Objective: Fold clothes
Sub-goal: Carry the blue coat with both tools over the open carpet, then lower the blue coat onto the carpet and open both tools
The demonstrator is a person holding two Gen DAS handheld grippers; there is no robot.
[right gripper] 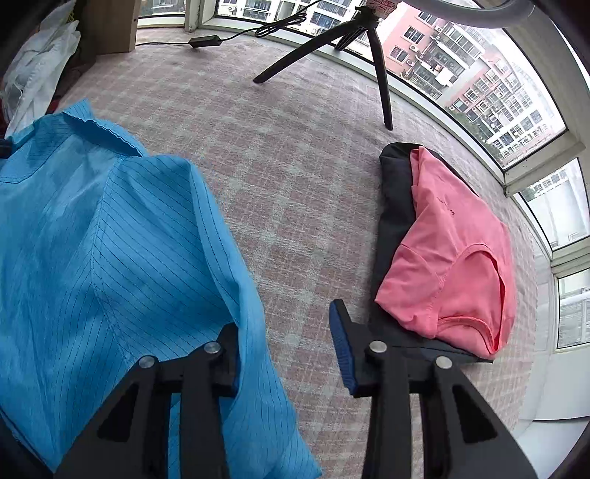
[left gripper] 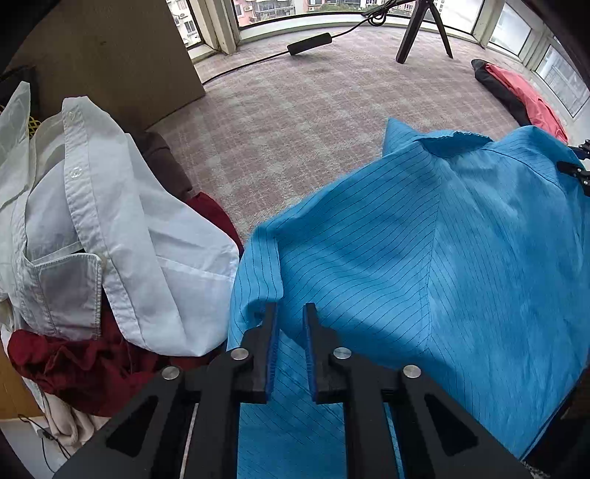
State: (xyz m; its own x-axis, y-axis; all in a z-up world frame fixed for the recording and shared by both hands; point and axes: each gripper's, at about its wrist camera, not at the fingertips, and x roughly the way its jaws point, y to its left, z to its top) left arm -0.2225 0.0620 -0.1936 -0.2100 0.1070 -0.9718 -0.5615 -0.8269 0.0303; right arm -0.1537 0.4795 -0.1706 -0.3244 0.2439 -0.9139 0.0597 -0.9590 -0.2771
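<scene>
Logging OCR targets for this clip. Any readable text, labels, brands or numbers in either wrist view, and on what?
None can be read.
Pink t-shirt: a small dark print on the chest, too small to read.
Red sign at the head of the tripod: blurred, cut off by the frame edge.
Blue striped shirt, white dress shirt: no text visible.

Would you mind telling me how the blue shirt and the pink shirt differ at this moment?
The blue shirt is spread out and draped over the grippers, while the pink shirt lies folded on the carpet. The blue shirt has thin dark stripes and a collar; the pink shirt is plain with a round neckline. The pink shirt rests on a dark garment; the blue one does not. Both are shirts.
</scene>
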